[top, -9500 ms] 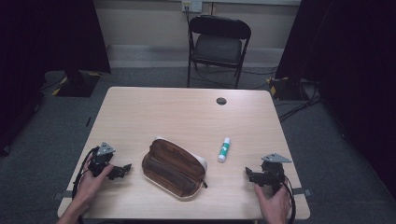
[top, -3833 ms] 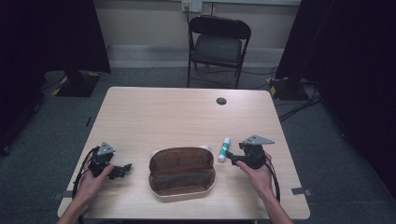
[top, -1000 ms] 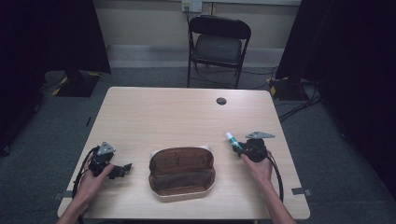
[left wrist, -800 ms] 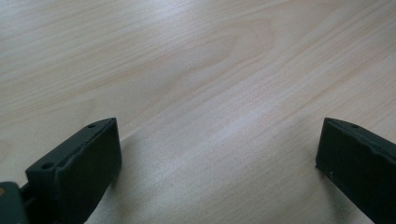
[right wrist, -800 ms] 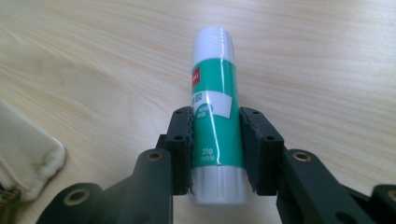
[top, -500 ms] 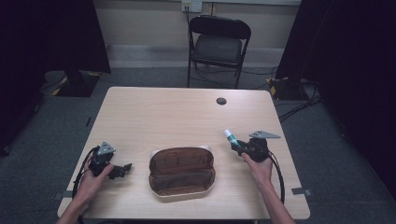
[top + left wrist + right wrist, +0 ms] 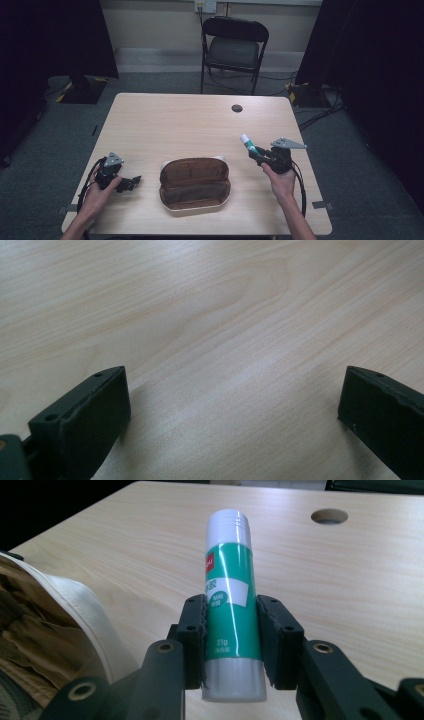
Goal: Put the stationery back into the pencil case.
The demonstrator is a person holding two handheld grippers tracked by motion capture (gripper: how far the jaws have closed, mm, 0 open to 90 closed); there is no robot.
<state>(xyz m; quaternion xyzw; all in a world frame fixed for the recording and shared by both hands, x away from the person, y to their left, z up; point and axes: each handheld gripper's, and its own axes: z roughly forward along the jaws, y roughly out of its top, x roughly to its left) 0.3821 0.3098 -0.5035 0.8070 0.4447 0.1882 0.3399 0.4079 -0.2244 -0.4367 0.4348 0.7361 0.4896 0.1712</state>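
Right gripper view — jaws clamp cylindrical glue stick.

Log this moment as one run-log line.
right gripper: shut on glue stick, lifted | left gripper: open, idle over table | pouch: open

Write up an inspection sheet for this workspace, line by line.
Surface: light wood table with a round cable hole.
Job's things: open brown pencil case near the front edge; green and white glue stick.
Clutter: nothing seen.
Grippers: left hand-held gripper open, resting on the table; right hand-held gripper shut on the glue stick.
Cables: black cable trails from the right hand-held gripper.
Surroundings: black folding chair, dark curtains, grey carpet.
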